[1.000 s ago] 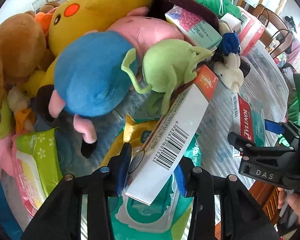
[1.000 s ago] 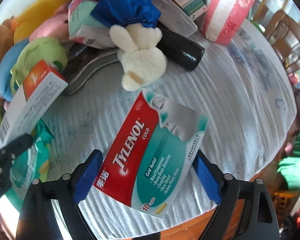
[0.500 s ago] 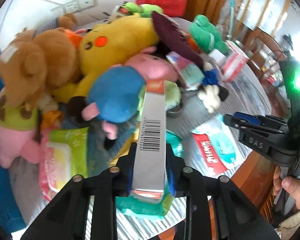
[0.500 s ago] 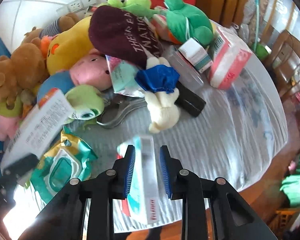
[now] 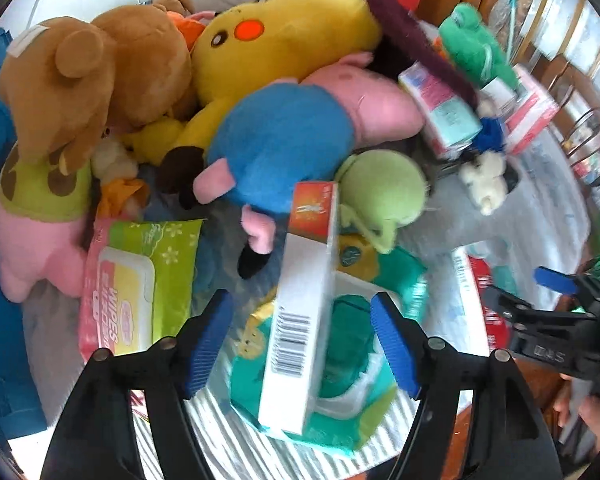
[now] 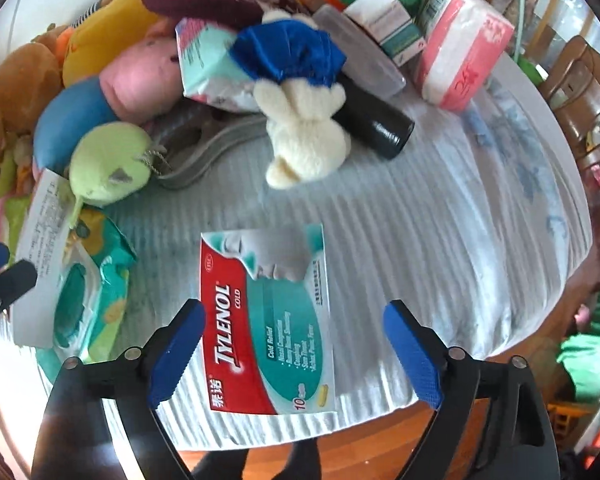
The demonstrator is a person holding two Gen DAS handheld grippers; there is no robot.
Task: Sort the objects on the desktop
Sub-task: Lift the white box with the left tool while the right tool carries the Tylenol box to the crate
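Observation:
A long white box with an orange end (image 5: 300,300) lies tilted on a green wipes pack (image 5: 340,364). My left gripper (image 5: 300,344) straddles the box, its jaws opening, and neither blue pad touches the box. The red and teal Tylenol box (image 6: 268,320) lies flat on the grey striped tablecloth (image 6: 420,220) near the front edge. My right gripper (image 6: 296,356) stands over it with jaws opening; the left pad is close to the box's edge and the right pad is well clear. The right gripper (image 5: 556,320) also shows at the right of the left wrist view.
Plush toys pile up behind: a yellow one (image 5: 284,40), a blue and pink one (image 5: 284,140), a brown bear (image 5: 80,80), a small green one (image 5: 384,192). A pink-green wipes pack (image 5: 140,280), white plush (image 6: 304,140), black cylinder (image 6: 380,128) and pink tissue pack (image 6: 464,48) lie around.
Half a second ago each gripper was shut on its box and held it up. Now both have opened; the white box rests on the wipes pack and the Tylenol box on the cloth.

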